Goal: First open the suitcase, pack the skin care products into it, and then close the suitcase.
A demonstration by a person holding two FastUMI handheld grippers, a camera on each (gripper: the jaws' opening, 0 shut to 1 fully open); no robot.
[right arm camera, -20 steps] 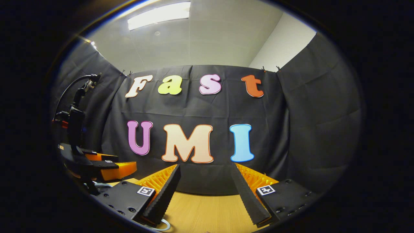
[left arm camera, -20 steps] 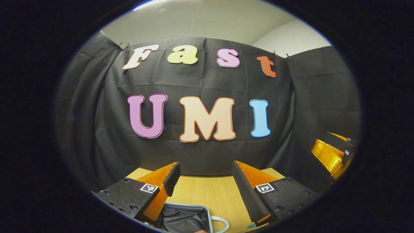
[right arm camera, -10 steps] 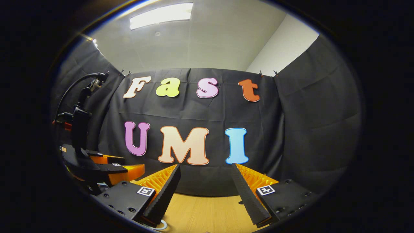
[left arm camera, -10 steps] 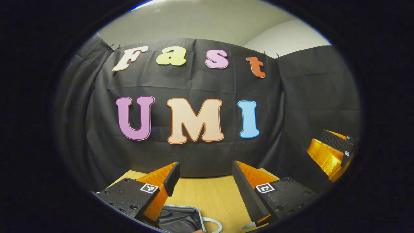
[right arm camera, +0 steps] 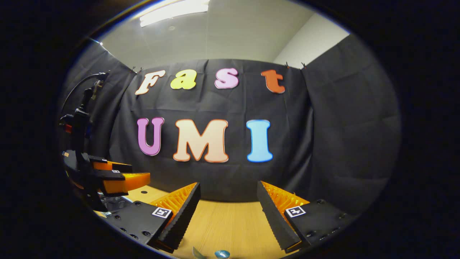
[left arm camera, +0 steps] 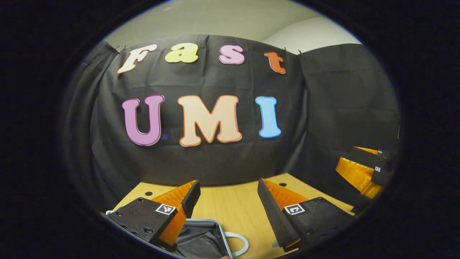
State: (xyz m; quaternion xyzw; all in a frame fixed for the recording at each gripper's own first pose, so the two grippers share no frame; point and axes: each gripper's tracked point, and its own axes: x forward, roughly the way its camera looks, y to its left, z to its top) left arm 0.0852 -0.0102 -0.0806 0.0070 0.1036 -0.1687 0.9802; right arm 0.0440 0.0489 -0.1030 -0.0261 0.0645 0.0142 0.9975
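Both cameras have tipped downward since a second ago: more of the wooden table (left arm camera: 230,205) shows at the bottom of each view, and the wall has slid upward. In the left gripper view my left gripper (left arm camera: 226,212) hangs with its fingers well apart and nothing between them. Just below it, at the bottom centre of that frame, lies the suitcase (left arm camera: 201,242), already open, its dark lining showing inside a pale rim, with a pale loop handle (left arm camera: 239,242) at its right side. My right gripper (right arm camera: 226,216) is likewise spread and empty in the right gripper view; the left gripper appears at that frame's left edge, and the right one at the right edge of the left view.

At the very bottom of the right gripper view I see a small blue round thing (right arm camera: 222,254) and a pale sliver beside it on the table, probably skin care products, though too little shows to be sure.

With the case open, I judge the step in hand is picking up the first product. I should tilt further down until the item sits fully between my right fingers, come down over it squarely, and close on its body rather than its cap before carrying it leftward to the case.
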